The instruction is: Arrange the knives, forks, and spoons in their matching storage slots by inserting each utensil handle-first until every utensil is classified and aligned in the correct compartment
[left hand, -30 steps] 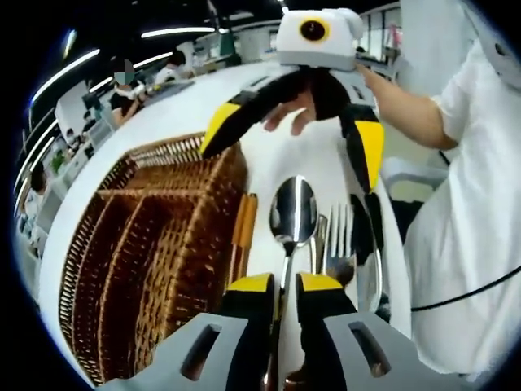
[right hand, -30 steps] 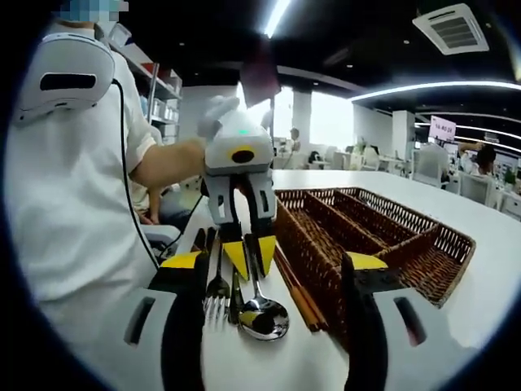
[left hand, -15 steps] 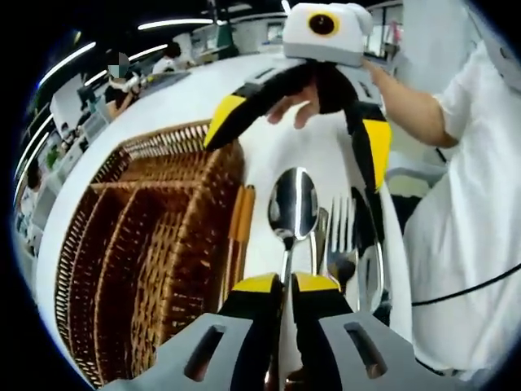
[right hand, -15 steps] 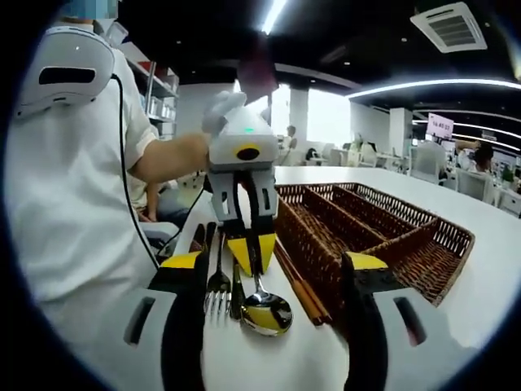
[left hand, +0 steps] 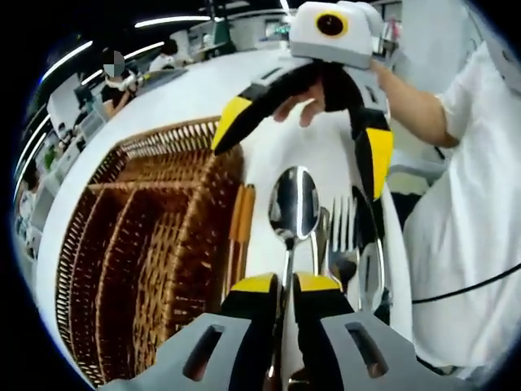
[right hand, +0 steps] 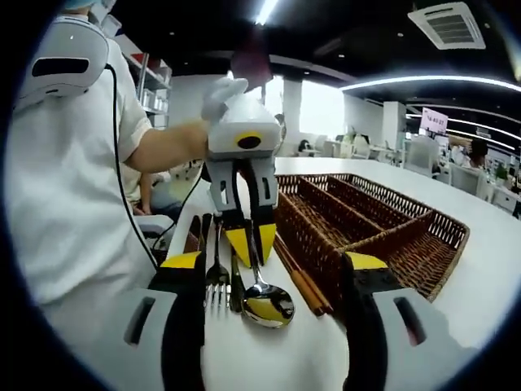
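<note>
My left gripper [left hand: 286, 283] is shut on the handle of a steel spoon [left hand: 293, 204], whose bowl points away over the white table. A fork [left hand: 340, 232] and a dark-handled knife [left hand: 370, 273] lie just to the right of the spoon. The wicker cutlery tray [left hand: 155, 252], with long slots, stands to the left. My right gripper [left hand: 303, 138] hovers open beyond the spoon bowl. In the right gripper view, my right gripper [right hand: 274, 261] is open around the spoon [right hand: 267, 305] and fork [right hand: 216, 285]. The left gripper [right hand: 250, 243] clamps the spoon's handle beside the tray [right hand: 383, 236].
A pair of brown chopsticks [left hand: 242, 224] lies along the tray's near wall [right hand: 299, 281]. A person in white stands close at the table's edge [right hand: 73, 187]. Other people and desks are far behind.
The left jaws have closed tighter on the spoon handle. The left gripper has risen slightly, and the spoon bowl has shifted a little with it. The right gripper stays open.
</note>
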`<action>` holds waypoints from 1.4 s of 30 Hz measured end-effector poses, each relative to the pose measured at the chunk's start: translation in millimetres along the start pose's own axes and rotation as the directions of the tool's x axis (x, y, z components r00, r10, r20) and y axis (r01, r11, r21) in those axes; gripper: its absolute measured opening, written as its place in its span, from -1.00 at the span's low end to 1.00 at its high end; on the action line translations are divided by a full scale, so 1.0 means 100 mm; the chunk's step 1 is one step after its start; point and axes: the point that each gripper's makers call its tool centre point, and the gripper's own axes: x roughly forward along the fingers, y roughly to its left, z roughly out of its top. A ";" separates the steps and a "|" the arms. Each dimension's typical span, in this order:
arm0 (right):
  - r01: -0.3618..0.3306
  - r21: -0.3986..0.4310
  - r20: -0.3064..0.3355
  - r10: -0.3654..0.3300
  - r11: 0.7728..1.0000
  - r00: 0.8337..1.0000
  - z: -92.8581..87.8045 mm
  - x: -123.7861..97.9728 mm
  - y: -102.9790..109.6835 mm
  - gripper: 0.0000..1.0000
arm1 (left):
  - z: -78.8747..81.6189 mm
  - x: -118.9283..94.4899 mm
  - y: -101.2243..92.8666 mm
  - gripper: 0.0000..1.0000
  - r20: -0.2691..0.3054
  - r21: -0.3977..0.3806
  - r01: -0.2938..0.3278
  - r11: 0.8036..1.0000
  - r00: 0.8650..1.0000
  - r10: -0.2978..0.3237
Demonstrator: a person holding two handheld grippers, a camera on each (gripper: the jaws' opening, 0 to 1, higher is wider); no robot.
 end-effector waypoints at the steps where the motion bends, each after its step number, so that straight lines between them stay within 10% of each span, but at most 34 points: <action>1: 0.000 0.000 0.000 0.000 1.000 1.000 0.00 0.00 0.00 0.41 | 0.00 0.00 0.00 -0.87 -0.002 0.001 0.002 1.000 1.000 -0.002; 42: 0.054 0.004 -0.052 -0.054 0.999 0.997 -0.07 -0.14 -0.06 0.43 | -0.05 -0.10 0.05 -0.96 -0.075 0.016 0.011 1.000 0.997 -0.010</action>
